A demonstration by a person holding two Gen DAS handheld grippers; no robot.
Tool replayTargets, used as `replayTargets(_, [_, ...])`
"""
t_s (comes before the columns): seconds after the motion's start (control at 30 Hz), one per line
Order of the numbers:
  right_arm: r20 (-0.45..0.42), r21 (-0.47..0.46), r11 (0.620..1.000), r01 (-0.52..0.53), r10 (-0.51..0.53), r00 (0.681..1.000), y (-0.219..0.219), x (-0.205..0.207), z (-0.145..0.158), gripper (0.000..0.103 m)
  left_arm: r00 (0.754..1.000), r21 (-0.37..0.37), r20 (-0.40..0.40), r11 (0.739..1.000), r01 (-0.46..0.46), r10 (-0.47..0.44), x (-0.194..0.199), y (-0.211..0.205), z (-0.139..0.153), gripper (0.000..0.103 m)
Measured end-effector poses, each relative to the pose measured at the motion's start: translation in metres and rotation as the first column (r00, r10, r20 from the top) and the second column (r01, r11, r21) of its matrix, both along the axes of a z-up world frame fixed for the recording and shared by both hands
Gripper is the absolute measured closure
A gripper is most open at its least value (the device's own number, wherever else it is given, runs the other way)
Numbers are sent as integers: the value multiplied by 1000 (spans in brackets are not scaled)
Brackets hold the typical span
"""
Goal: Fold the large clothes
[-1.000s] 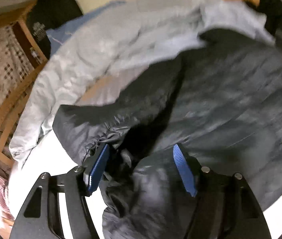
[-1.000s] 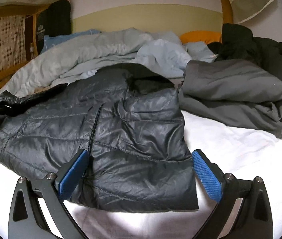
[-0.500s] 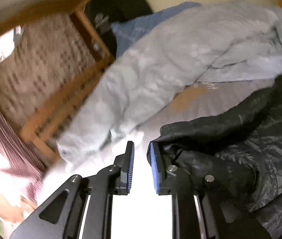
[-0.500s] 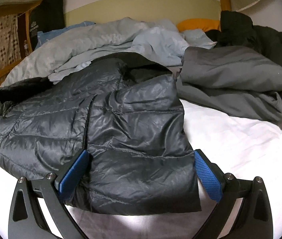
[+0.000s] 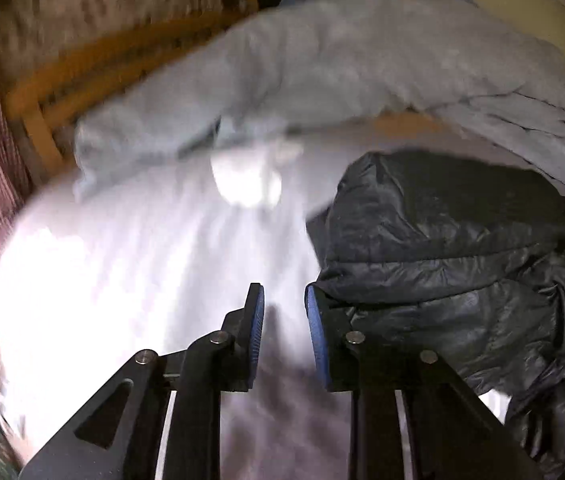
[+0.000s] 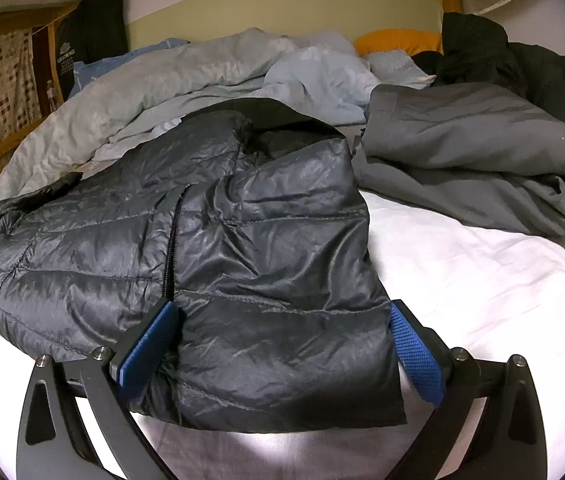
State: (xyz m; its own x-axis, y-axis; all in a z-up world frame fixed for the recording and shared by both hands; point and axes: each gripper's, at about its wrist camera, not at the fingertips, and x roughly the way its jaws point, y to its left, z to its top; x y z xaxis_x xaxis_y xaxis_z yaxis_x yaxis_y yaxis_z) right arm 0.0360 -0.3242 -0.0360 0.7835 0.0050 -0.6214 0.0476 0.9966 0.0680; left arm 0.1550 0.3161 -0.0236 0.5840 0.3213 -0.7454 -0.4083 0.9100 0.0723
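Jacket (image 6: 210,248) lies flat on the white sheet (image 6: 462,280), already doubled on itself, zip (image 6: 172,248) running roughly away from the right camera toward the collar end. Right gripper (image 6: 280,344) sits at the near hem — jaws spread wide, straddling the near-right panel, left pad beside the zip's lower end, right pad just off the jacket's right edge; nothing pinched that I can see. Left gripper (image 5: 282,316) has its jaws nearly together with a narrow gap showing only sheet, so it holds nothing; the jacket (image 5: 462,260) lies just to its right, its edge close beside the right finger. That view is motion-blurred, so contact is unclear. Long axis looks left-right in the right view: the bulk spreads left of the zip, toward the left hand. My read — the next fold turns on that: left is nearer the far-left end, right is nearer the hem. Grey garment (image 6: 482,160) and pale duvet (image 6: 162,80) sit behind, apart from both grippers.
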Motion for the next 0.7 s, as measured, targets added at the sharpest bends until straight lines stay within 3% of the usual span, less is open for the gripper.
replayTargets(0.1, [-1, 2, 1000, 2, -2, 1000, 0, 0, 0, 1, 999, -134, 26, 990, -42, 46, -9, 16, -15, 79])
replayTargets(0.3, [-1, 4, 1000, 3, -3, 1000, 0, -1, 0, 1, 997, -148, 63, 988, -38, 48, -17, 14, -12, 79])
replayTargets(0.43, [15, 4, 1000, 1, -1, 1000, 0, -3, 0, 1, 988, -226, 155, 973, 53, -17, -42, 9, 7, 82])
replayTargets(0.6, [129, 66, 997, -28, 20, 991, -6, -21, 17, 1, 947, -406, 308, 887, 219, -93, -103, -12, 28, 50])
replayTargets(0.7, [209, 100, 995, -29, 7, 978, -12, -33, 30, 1, 928, -401, 328, 863, 307, -178, -124, -40, 27, 46])
